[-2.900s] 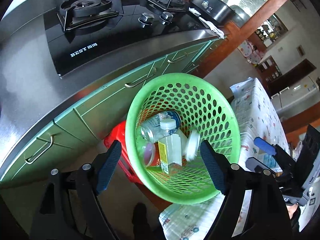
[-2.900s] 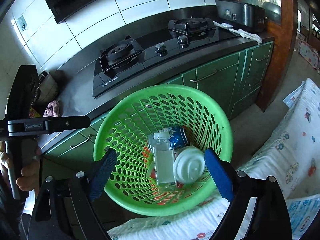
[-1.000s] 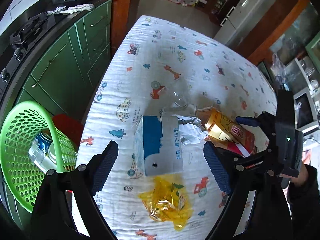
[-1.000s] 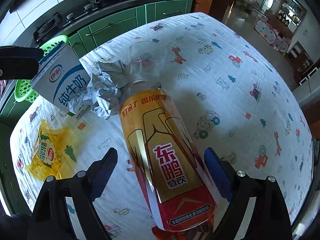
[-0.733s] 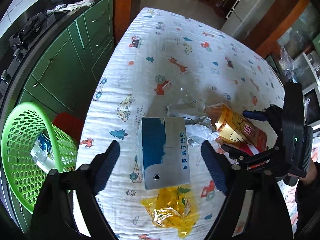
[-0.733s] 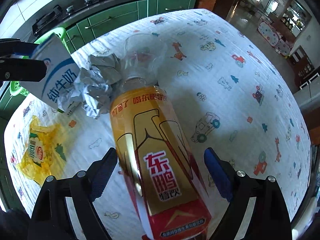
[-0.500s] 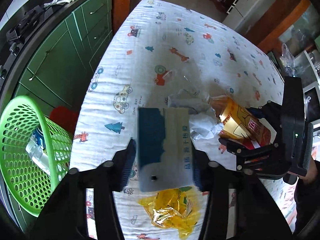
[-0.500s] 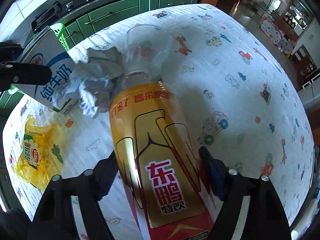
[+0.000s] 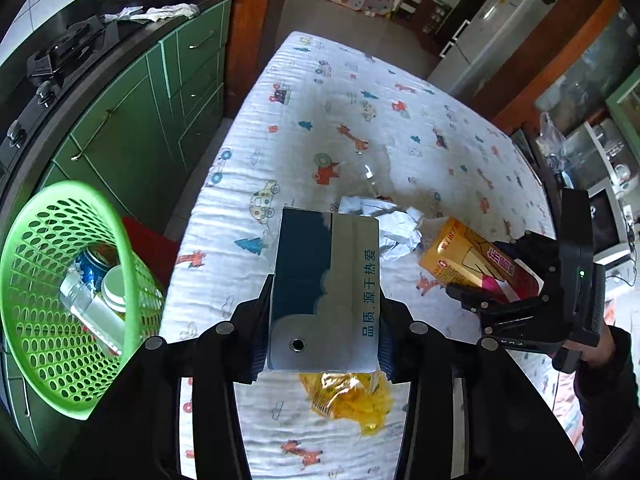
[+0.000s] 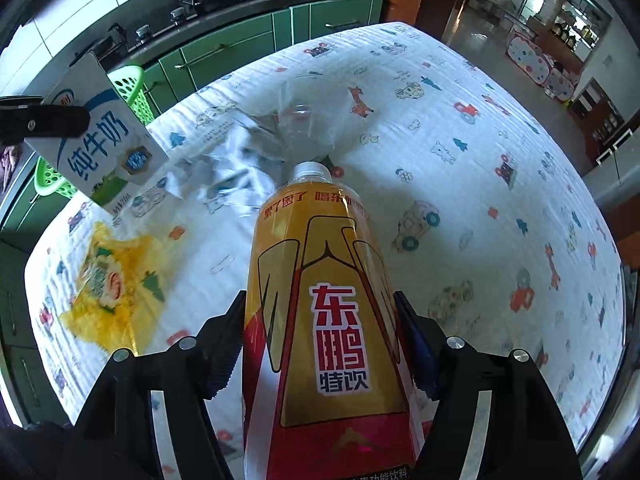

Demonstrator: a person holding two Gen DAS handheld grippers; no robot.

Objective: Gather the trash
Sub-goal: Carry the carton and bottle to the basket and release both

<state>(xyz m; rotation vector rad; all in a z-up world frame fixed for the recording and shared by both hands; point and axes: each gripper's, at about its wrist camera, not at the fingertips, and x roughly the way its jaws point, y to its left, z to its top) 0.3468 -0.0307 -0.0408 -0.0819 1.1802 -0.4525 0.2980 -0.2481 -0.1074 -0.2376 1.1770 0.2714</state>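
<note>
The left gripper (image 9: 322,316) has just closed its jaws on the milk box (image 9: 325,288). The right gripper (image 10: 320,344) has just closed its jaws on the bottle (image 10: 320,300).

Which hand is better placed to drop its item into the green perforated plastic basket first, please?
Probably the left. The left gripper grips the blue-and-white milk carton, and the green perforated plastic basket lies just beside it; the right gripper, clamping the yellow-and-red drink bottle, is farther off.
</note>
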